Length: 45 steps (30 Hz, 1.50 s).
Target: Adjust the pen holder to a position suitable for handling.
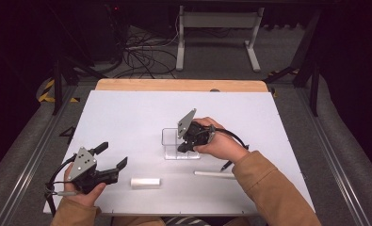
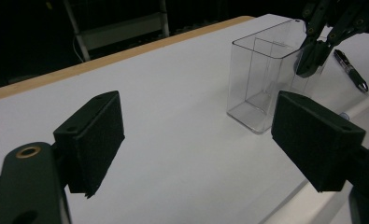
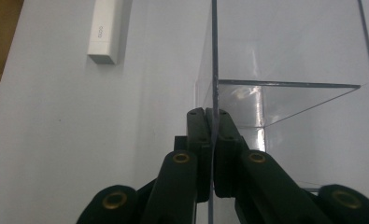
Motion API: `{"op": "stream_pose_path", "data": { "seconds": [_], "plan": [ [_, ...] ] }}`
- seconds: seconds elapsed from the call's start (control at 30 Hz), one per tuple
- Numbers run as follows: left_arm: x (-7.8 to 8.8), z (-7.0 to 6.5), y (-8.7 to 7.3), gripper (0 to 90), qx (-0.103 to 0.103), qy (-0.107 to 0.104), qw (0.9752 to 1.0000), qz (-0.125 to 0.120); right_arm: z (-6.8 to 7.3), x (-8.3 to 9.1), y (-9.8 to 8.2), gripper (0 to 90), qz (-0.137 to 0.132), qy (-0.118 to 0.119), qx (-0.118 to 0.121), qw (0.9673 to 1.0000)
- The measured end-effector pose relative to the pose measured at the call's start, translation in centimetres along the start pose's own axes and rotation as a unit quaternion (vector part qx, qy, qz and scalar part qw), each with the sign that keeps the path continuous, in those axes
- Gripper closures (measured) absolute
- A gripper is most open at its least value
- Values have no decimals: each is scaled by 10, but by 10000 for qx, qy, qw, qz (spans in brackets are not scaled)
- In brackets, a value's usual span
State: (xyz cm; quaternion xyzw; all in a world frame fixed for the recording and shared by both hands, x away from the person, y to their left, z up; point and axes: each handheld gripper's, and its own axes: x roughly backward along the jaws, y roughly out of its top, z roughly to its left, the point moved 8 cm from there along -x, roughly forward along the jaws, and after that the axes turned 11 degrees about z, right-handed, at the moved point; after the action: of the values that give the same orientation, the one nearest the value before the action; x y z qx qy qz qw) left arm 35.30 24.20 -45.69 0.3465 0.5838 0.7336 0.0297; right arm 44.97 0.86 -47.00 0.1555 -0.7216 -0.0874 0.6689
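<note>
Standing upright near the middle of the white surface [image 1: 136, 113], the clear plastic box [image 1: 172, 143] has its open mouth facing up and its long axis vertical; in the left gripper view it reads as a tall rectangular container [image 2: 261, 79] with an inner partition wall. There is one such box.

At the left of the high view, the left claw [image 1: 112, 156] rests low over the near-left part of the surface, jaws spread wide and released, with nothing between them; it points toward the middle of the surface. In its own view the two black pads [image 2: 95, 140] stand well apart, the box beyond them.

Next along, one white rectangular block [image 1: 145, 182] lies flat on the near part of the surface, long axis running left to right, apart from both claws. It also lies off to the upper left in the right gripper view [image 3: 106, 30].

The right claw [image 1: 187, 145] comes down on the box from above, clenched on its thin side wall: in the right gripper view the jaws [image 3: 212, 140] press together with the clear wall pinched between them.

Further right, one thin white stick [image 1: 214, 173] lies flat just in front of the box, and one black pen [image 1: 227, 165] lies beside the right hand's sleeve; the pen [image 2: 351, 70] lies just behind the box. Nothing blocks the box's mouth apart from the claw holding it.
</note>
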Motion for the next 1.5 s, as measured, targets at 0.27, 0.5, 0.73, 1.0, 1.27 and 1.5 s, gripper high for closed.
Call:
{"op": "stream_pose_path", "data": {
  "seconds": [0.27,0.5,0.73,1.0,1.27,1.5],
  "plan": [
    [0,0,0,180,-21,-3,10000,5,-1,0,1,888,-47,29,-14,10000],
    [0,0,1,179,3,-12,10000,-8,0,1,0,850,-78,-34,25,10000],
    [-1,0,2,179,-26,-6,10000,-21,0,22,-1,669,-451,-365,-220,9981],
    [-4,-3,5,179,-106,-53,9999,-12,8,56,-7,564,-1208,-830,-587,9875],
    [-6,-4,6,179,-130,-90,9999,-3,10,68,-17,536,-1375,-972,-762,9828],
    [-6,-4,6,179,-127,-101,9999,-9,14,83,-33,524,-1355,-1110,-865,9807]
  ]
}}
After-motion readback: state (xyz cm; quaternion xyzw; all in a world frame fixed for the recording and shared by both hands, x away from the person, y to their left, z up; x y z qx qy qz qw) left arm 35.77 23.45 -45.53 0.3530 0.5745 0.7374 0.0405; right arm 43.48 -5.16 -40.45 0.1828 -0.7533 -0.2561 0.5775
